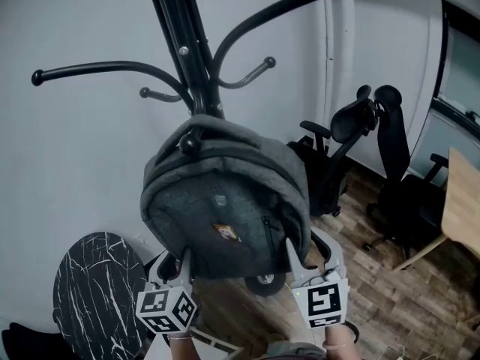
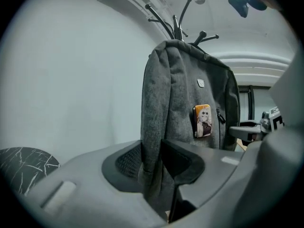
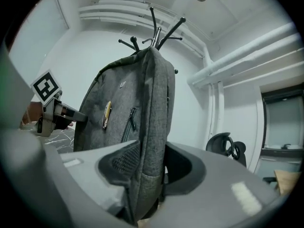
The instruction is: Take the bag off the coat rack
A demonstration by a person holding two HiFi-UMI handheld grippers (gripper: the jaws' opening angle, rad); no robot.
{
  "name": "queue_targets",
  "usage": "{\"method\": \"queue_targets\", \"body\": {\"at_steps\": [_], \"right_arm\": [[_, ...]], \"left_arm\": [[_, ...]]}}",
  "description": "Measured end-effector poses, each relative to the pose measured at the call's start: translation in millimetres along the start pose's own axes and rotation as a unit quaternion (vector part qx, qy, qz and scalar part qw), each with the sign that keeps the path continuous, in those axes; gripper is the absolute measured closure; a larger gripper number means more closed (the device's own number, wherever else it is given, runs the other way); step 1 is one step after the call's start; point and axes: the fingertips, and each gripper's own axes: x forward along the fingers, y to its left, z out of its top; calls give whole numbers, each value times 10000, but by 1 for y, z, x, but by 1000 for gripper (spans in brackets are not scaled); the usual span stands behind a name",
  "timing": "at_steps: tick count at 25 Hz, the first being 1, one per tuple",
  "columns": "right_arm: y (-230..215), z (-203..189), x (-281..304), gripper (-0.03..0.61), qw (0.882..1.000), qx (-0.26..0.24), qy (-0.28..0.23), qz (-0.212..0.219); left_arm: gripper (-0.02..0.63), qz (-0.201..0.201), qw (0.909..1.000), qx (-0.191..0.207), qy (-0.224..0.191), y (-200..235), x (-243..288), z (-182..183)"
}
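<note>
White wall (image 1: 75, 21): one coat rack (image 1: 189, 55), one bag (image 1: 225, 193), one marbled round table (image 1: 94, 291).

1. The bag (image 1: 225, 208) hangs on the coat rack (image 1: 187, 58), above and ahead of both grippers
2. Its lower corners sit between the jaws of the left gripper (image 1: 174, 267) and the right gripper (image 1: 309, 252)
3. Round table (image 1: 97, 291) left of the left gripper
4. Office chairs (image 1: 375, 148) right of and beyond the right gripper

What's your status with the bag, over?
Left tongs shut on grey fabric backpack, lower left side. Right tongs shut on lower right side. Backpack hangs on black metal coat rack. Nothing seen in the way.
</note>
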Motion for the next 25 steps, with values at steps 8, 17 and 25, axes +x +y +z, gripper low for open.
{"method": "queue_targets", "body": {"at_steps": [8,17,25], "right_arm": [[6,6,-6,465,9997,-230,-45,-79],[10,17,-20,477,9992,-378,-139,-37],[15,25,-35,477,9984,-497,-251,-20]], "left_arm": [[531,53,9998,128,-143,-6,-7,4],[546,79,9995,185,-254,-12,-24,11],[548,134,9991,232,-342,-16,-43,18]]}}
